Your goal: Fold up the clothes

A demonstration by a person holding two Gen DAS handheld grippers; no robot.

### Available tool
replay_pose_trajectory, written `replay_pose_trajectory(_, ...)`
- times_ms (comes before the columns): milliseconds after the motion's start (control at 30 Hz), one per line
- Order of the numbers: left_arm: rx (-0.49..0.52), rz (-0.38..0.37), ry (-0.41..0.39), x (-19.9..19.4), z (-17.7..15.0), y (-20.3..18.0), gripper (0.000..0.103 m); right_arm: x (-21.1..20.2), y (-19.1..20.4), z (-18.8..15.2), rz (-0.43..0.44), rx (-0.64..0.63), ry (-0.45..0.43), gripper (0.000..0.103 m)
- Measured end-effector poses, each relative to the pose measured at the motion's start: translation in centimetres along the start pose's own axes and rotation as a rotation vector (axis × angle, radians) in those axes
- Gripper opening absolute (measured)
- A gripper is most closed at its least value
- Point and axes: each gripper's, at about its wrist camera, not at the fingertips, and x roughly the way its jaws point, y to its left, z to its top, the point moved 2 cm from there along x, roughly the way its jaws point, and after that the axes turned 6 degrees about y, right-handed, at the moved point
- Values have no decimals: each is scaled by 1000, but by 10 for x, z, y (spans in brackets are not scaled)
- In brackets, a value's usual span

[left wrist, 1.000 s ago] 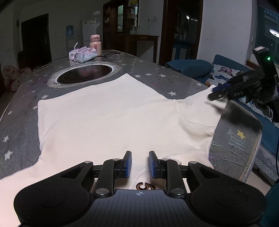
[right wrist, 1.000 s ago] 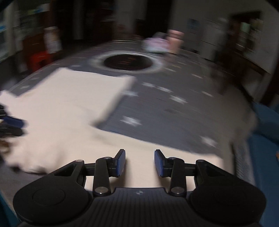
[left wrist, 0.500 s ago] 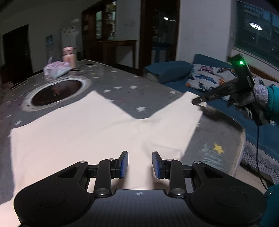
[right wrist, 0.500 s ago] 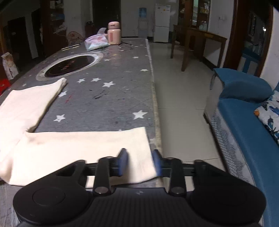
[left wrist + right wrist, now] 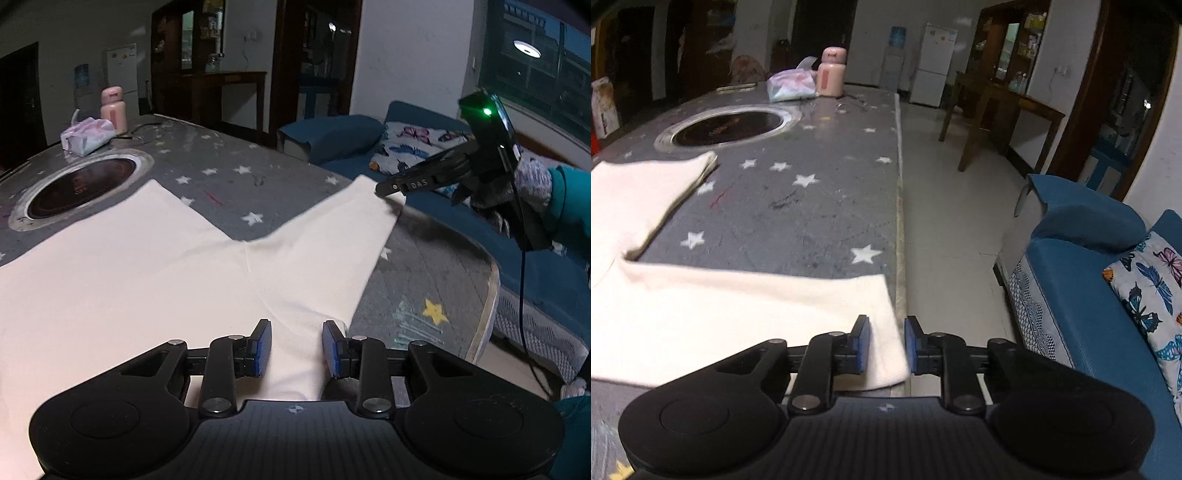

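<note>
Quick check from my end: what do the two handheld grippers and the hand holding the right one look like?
Both are black plastic. The left gripper and right gripper have blue ribbed pads on two fingers behind a rounded, ribbed body. From the left wrist view, the right one shows white lettering, a green light and a black cable. The hand wears a grey knit glove and teal sleeve.

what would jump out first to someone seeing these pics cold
A cream garment spread wide over the grey star-print table, one leg stretching to the table's end. There the right gripper straddles its hem, green light glowing on the device. Behind, a dark round cooktop sunk into the table.
</note>
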Motion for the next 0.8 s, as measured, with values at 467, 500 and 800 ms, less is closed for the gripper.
replay_pose_trajectory(467, -238, 233, -53, -59, -34, 64, 41, -39, 119, 25, 412, -191, -80, 52)
replay_pose_trajectory(500, -266, 263, -54, -65, -39, 71, 41, -39, 130, 27, 437, -213, -81, 52)
replay_pose_trajectory(800, -514, 496, -81, -119, -92, 140, 41, -27, 202, 29, 574, -318, -49, 57)
